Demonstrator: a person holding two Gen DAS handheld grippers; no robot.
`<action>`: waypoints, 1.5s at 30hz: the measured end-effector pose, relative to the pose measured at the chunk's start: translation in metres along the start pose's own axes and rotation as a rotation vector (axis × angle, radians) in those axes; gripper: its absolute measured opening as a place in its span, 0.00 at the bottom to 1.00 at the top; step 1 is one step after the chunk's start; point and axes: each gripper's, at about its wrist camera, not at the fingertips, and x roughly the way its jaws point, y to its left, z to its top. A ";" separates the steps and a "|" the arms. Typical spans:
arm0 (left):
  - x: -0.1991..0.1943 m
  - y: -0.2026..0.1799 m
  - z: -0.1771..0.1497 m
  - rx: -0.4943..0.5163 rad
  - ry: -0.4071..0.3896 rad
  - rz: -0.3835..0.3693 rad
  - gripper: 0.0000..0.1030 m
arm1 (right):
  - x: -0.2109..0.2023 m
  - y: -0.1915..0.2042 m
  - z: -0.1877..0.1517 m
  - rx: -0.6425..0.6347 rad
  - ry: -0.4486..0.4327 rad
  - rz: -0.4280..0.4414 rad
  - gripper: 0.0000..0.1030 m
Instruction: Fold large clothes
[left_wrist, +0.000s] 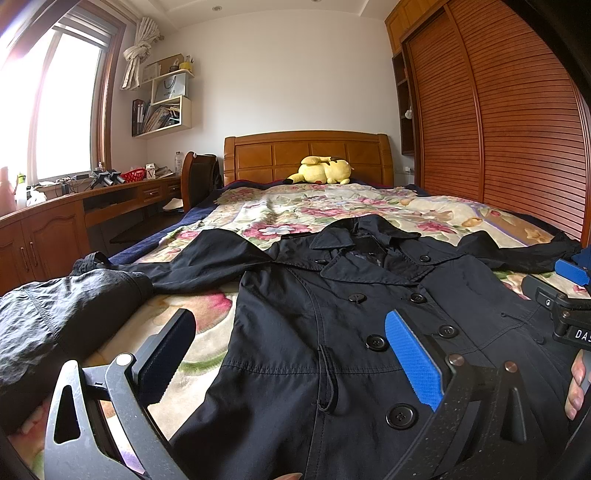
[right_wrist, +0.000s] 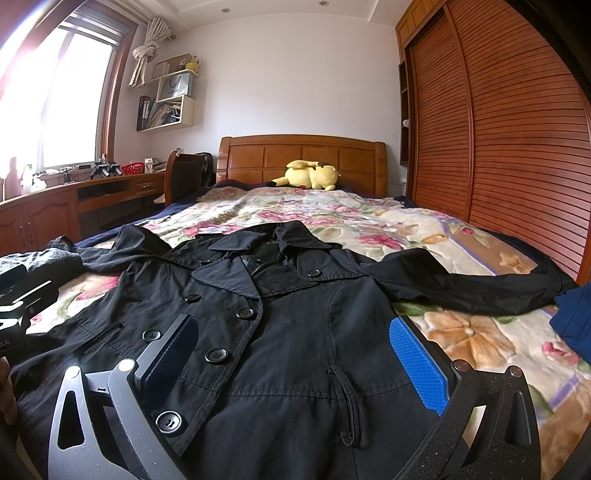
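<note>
A black double-breasted trench coat (left_wrist: 332, 325) (right_wrist: 295, 332) lies face up on the floral bedspread, collar toward the headboard, both sleeves spread out sideways. My left gripper (left_wrist: 291, 350) hovers open over the coat's left front, one finger over the bedspread and the blue pad (left_wrist: 413, 358) over the button row. My right gripper (right_wrist: 295, 354) is open above the coat's waist, its blue pad (right_wrist: 417, 362) at the coat's right edge. Nothing is held by either. The right gripper's body (left_wrist: 565, 310) shows at the right edge of the left wrist view.
A second dark garment (left_wrist: 55, 325) lies crumpled at the bed's left edge. A blue cloth (right_wrist: 576, 321) sits at the right edge. A yellow plush toy (left_wrist: 321, 170) rests by the wooden headboard. A wardrobe (left_wrist: 517, 129) lines the right side, a desk (left_wrist: 74, 218) the left.
</note>
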 end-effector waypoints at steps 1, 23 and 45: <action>0.000 0.000 0.000 0.000 0.000 0.000 1.00 | 0.000 0.000 0.000 0.000 0.001 0.000 1.00; 0.024 0.051 0.028 -0.029 0.171 0.001 1.00 | -0.011 0.022 0.031 0.014 0.001 0.153 1.00; 0.106 0.152 0.044 0.114 0.340 0.132 1.00 | 0.049 0.078 0.063 -0.102 0.029 0.234 1.00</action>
